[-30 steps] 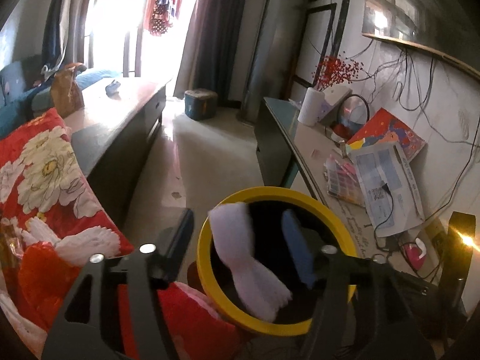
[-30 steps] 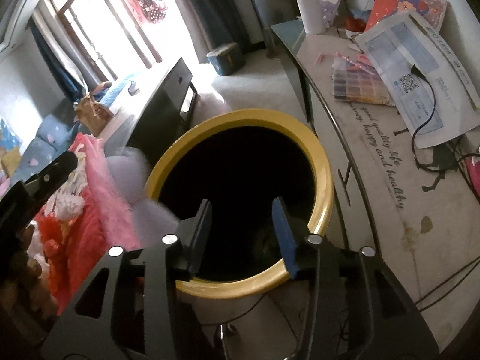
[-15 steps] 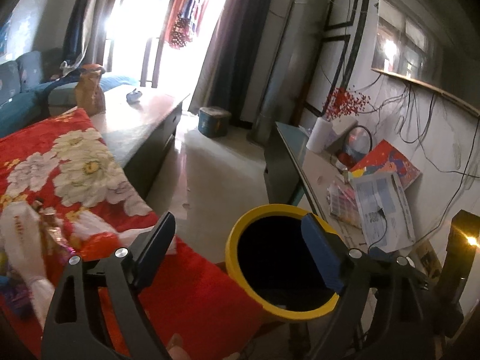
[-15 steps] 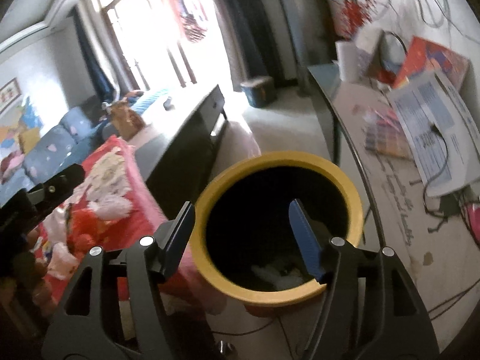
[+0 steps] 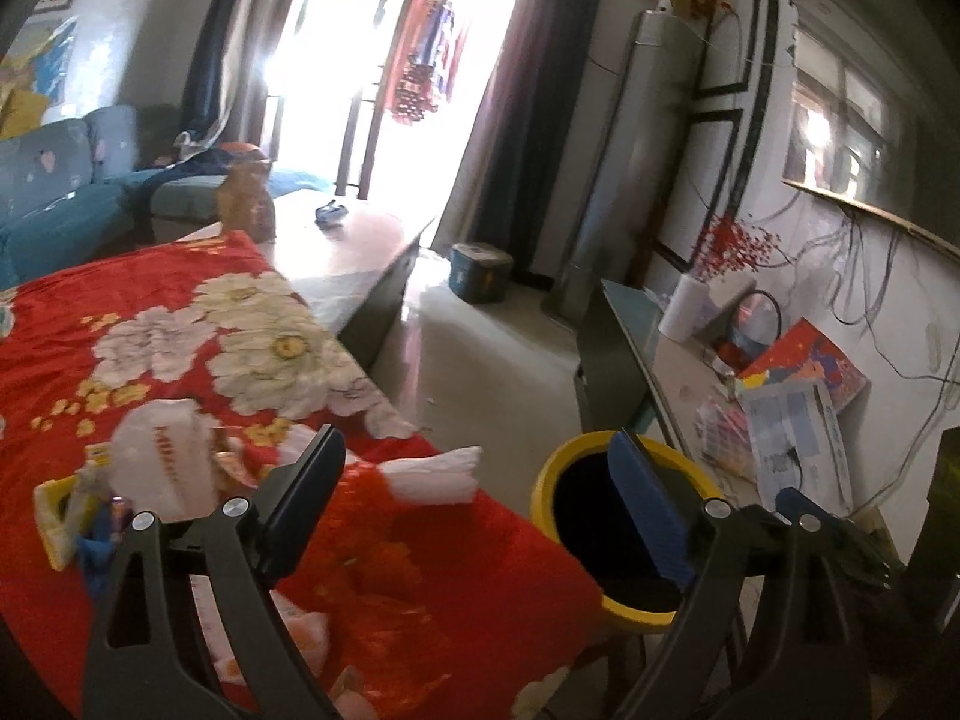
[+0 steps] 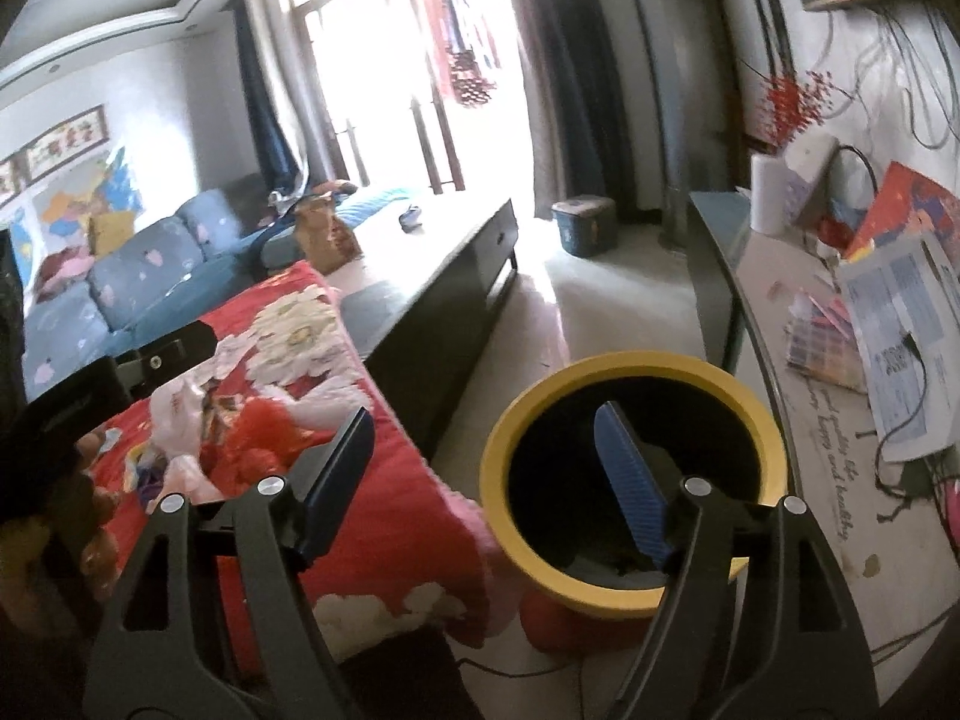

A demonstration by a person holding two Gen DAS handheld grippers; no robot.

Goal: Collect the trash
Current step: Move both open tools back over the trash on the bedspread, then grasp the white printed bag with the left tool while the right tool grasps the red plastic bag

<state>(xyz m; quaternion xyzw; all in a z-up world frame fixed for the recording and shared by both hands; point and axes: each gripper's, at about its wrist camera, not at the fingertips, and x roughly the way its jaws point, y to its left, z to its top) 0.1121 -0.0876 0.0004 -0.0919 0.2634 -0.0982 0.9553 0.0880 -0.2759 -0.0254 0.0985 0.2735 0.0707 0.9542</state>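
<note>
Left gripper (image 5: 474, 504) fingers spread wide, empty, above red floral cloth (image 5: 180, 324). Right gripper (image 6: 480, 468) fingers likewise released, blue finger over round yellow-rimmed black bin (image 6: 636, 372). Crumpled white plastic wrapper (image 5: 162, 468) and white tissue (image 5: 438, 474) lie on cloth, beside bin (image 5: 543, 480).

A home living room: a blue sofa (image 6: 120, 276) along the wall, a long dark bench (image 6: 444, 276) in the middle, curtains (image 5: 510, 120) beside bright balcony doors (image 5: 366, 66), laundry (image 5: 426, 72) hanging outside, framed pictures (image 6: 54, 150), a tall air conditioner (image 5: 624, 168).
</note>
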